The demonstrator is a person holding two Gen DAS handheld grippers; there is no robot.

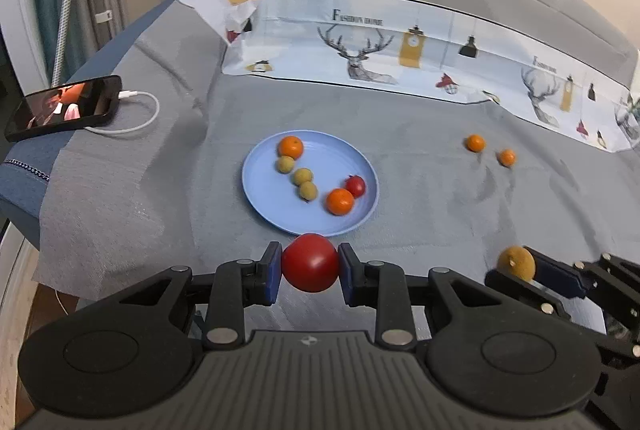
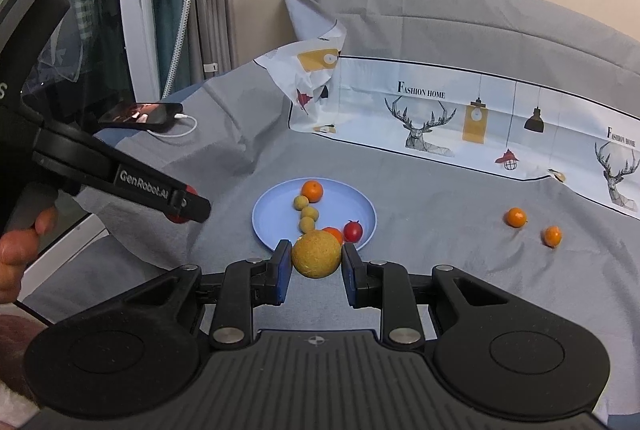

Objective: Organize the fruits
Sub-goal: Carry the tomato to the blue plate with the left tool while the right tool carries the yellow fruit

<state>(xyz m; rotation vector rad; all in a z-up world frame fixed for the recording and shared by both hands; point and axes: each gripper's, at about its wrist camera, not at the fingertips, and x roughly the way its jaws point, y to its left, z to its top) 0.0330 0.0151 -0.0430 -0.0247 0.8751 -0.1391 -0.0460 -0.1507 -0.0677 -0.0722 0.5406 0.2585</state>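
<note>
Item 1: left claw (image 1: 310, 262), clamped on a red tomato (image 1: 310, 263), held just at the near rim of the blue plate (image 1: 260, 190).

Item 2: right claw (image 2: 316, 256), clamped on a tan round fruit (image 2: 316, 255), also at the near rim of the plate, to the right of the left claw.

Item 3: plate contents: two oranges, one at the far edge (image 1: 291, 147) and one near the front (image 1: 340, 201); three small tan fruits (image 1: 303, 177) in a row between them; one small red tomato (image 1: 355, 186) beside the front orange.

Item 4: two small oranges (image 1: 475, 143) lying loose on the cloth, well to the right of the plate.

Surface: worktop under a wrinkled grey cloth (image 1: 400, 134); beyond the plate, a white printed sheet with deer and lamps (image 1: 360, 42).

Other: phone (image 1: 66, 108) with white charging cable (image 1: 140, 110), far left of the plate; a person's hand (image 2: 20, 242) on the left claw's handle; cream wall and curtains behind.
</note>
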